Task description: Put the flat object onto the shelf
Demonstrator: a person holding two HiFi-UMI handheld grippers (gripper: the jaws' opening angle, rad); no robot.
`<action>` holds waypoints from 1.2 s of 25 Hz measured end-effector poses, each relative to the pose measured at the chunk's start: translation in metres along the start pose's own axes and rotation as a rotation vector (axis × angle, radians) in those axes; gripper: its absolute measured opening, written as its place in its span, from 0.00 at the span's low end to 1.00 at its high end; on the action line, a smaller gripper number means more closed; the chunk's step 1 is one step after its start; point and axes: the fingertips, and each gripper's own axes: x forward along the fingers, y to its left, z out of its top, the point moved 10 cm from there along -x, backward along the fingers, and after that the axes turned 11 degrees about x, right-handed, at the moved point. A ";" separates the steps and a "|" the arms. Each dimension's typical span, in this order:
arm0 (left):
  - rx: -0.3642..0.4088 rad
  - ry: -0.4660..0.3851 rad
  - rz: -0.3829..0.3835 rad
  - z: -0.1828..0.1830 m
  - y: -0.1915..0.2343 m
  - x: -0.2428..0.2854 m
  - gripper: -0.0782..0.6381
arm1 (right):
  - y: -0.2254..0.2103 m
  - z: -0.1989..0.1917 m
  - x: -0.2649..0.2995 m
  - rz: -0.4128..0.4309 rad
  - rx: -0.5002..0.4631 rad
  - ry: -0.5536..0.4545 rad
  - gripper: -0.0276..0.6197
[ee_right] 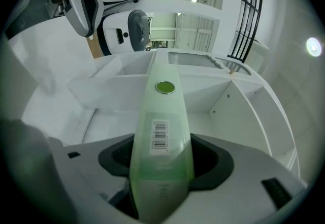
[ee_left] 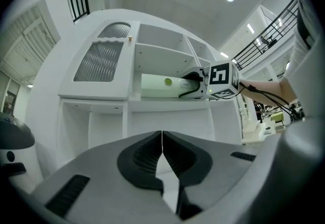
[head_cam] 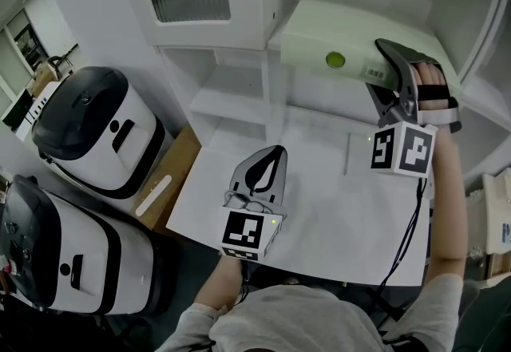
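While the left gripper [head_cam: 274,152] hangs over the tabletop [head_cam: 319,215], fingers pressed together and empty, the work is on the right. Step in hand, as I judge it: placing the flat green case [head_cam: 327,47] on the cabinet shelf [ee_left: 162,103]. Most of it is inside; contact with the board unclear. Next: settle it flat, then release and back out. Right gripper [head_cam: 391,63]: fingers spread wide, clamped on the case's near end.

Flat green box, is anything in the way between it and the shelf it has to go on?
Nothing visible does. The right tool grips the flat green box, whose far end already reaches into the open shelf, and the shelf looks bare around it.
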 end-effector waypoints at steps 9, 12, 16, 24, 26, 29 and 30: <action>-0.007 0.001 0.015 -0.001 0.004 -0.008 0.13 | 0.002 0.000 0.005 -0.018 0.002 0.011 0.51; -0.006 0.006 0.018 -0.002 0.005 -0.011 0.13 | 0.000 0.001 0.002 -0.019 0.012 0.012 0.51; -0.007 0.003 0.018 -0.002 0.005 -0.013 0.13 | -0.002 0.004 -0.005 -0.014 0.019 0.003 0.52; -0.008 -0.005 0.006 -0.002 0.005 -0.012 0.13 | -0.004 0.007 -0.018 0.002 0.024 -0.001 0.55; -0.008 -0.005 0.002 -0.002 0.004 -0.012 0.13 | -0.004 0.007 -0.023 0.008 0.025 -0.004 0.55; -0.007 -0.005 0.001 -0.002 0.005 -0.012 0.13 | -0.005 0.010 -0.035 0.009 0.026 -0.019 0.55; -0.007 -0.008 0.002 -0.002 0.006 -0.012 0.13 | -0.006 0.012 -0.038 0.006 0.025 -0.023 0.55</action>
